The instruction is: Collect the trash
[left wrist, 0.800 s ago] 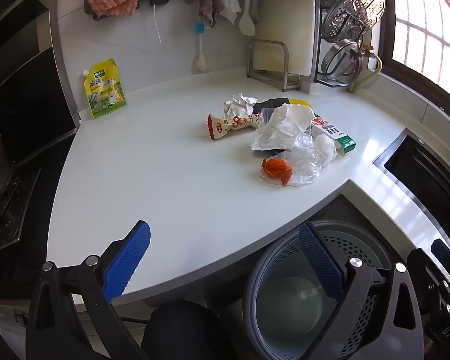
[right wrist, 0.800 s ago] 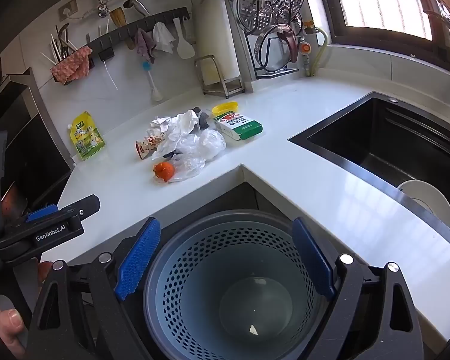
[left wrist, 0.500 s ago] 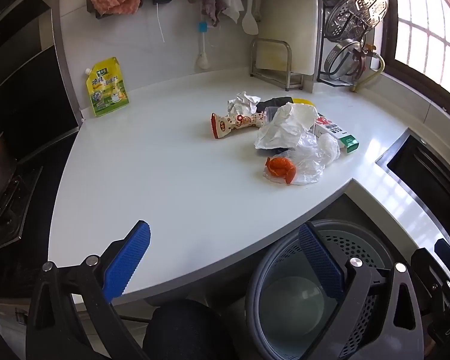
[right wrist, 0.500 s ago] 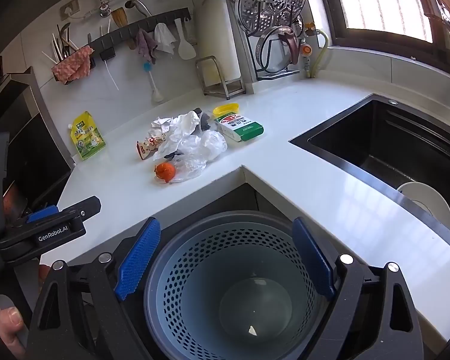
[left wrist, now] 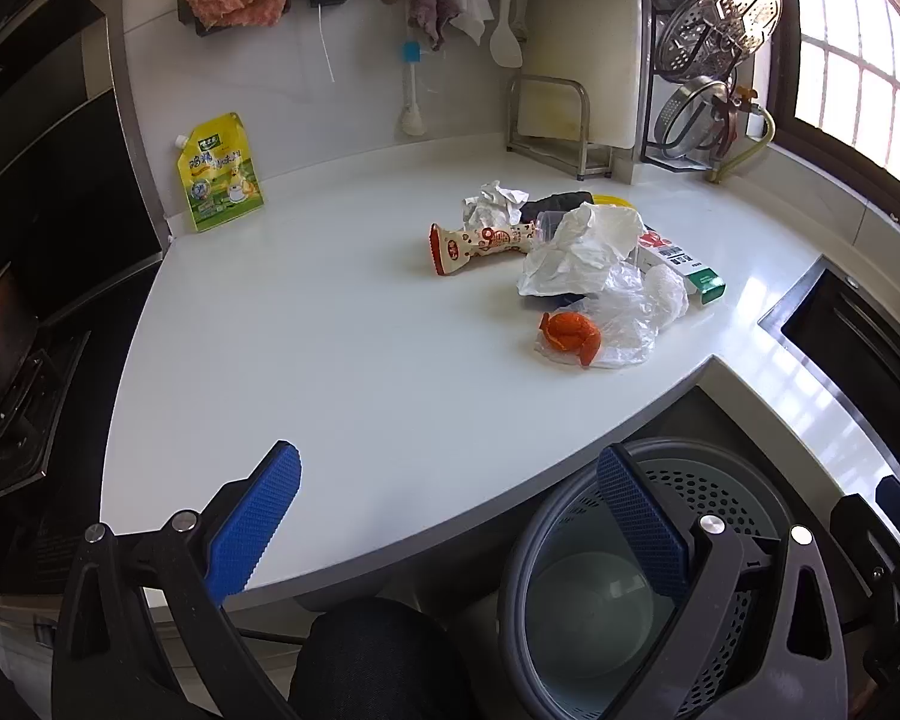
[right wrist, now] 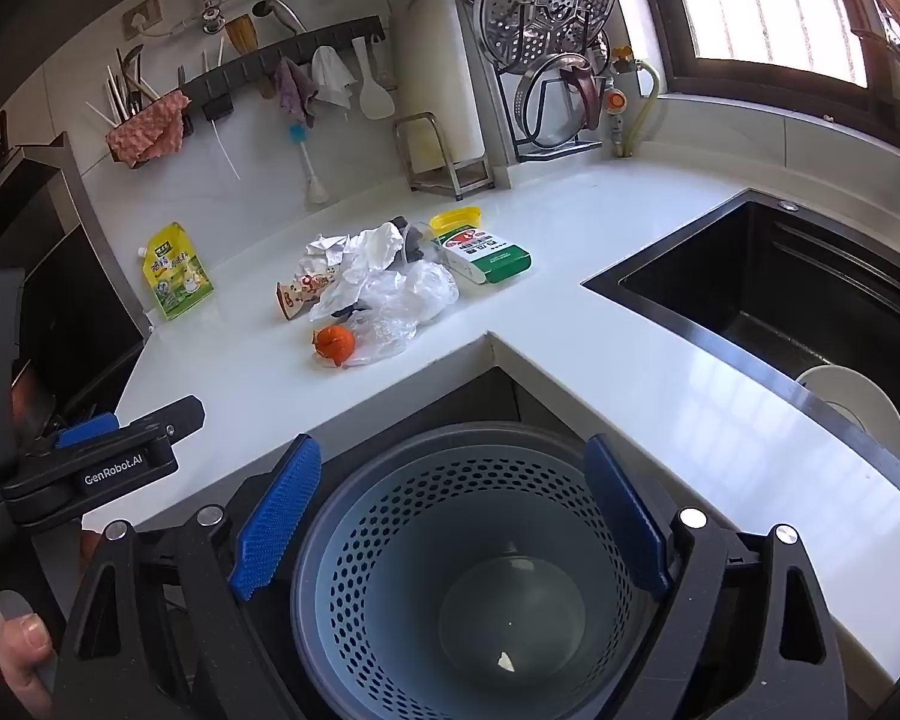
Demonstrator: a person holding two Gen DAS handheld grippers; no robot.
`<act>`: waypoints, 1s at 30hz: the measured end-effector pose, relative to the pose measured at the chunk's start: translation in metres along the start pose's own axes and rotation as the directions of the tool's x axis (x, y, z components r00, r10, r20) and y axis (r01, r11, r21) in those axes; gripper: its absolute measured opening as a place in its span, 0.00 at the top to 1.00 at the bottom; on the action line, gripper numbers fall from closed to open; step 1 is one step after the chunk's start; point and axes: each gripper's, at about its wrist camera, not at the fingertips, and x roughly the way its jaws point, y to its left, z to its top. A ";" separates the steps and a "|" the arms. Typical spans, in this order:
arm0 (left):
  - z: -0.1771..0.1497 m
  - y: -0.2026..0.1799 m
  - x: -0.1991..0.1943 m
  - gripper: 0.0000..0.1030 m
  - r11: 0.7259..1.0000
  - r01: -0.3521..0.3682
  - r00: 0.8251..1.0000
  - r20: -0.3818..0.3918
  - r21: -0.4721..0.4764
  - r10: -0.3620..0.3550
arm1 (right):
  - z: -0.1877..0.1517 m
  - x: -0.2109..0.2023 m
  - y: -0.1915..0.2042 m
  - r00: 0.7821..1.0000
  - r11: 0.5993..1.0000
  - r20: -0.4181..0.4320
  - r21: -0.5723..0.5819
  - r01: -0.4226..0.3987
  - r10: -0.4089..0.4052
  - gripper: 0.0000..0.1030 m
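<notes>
A heap of trash lies on the white counter (left wrist: 330, 330): an orange peel (left wrist: 570, 333) (right wrist: 334, 343), a clear plastic bag (left wrist: 636, 312) (right wrist: 402, 306), crumpled white paper (left wrist: 588, 246), a red-and-cream wrapper (left wrist: 480, 243) and a green-and-white box (left wrist: 687, 267) (right wrist: 486, 252). A grey perforated bin (left wrist: 570, 510) (right wrist: 390, 462) stands on the floor below the counter's corner. My left gripper (left wrist: 447, 456) hangs open over the counter's front edge, far short of the heap. Right above the bin, my right gripper (right wrist: 450, 444) is open with nothing in it.
A yellow pouch (left wrist: 219, 171) leans on the back wall. A black sink (right wrist: 780, 300) with a white plate (right wrist: 858, 414) is on the right. A stove (left wrist: 12, 390) is at the left. Racks (left wrist: 552, 120) line the back wall.
The left wrist view has drifted very slightly, so the heap sits a touch further right. Both grippers stay open, and no trash has moved.
</notes>
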 end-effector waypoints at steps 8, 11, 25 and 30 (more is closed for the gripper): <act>0.000 0.001 0.001 0.06 1.000 -0.009 1.000 -0.003 0.003 0.009 | -0.001 -0.001 0.002 1.000 1.000 0.002 -0.001 -0.001 0.001 0.17; -0.001 0.002 0.002 0.06 1.000 -0.010 1.000 -0.007 0.004 0.010 | -0.001 -0.001 0.002 1.000 1.000 0.002 -0.001 -0.001 0.001 0.17; -0.002 0.002 0.001 0.06 1.000 -0.011 1.000 -0.006 0.004 0.011 | -0.001 -0.001 0.003 1.000 1.000 0.002 -0.001 -0.003 0.003 0.17; -0.002 0.003 0.002 0.06 1.000 -0.011 1.000 -0.007 0.001 0.011 | 0.000 -0.002 0.004 1.000 1.000 0.003 -0.001 -0.003 0.003 0.17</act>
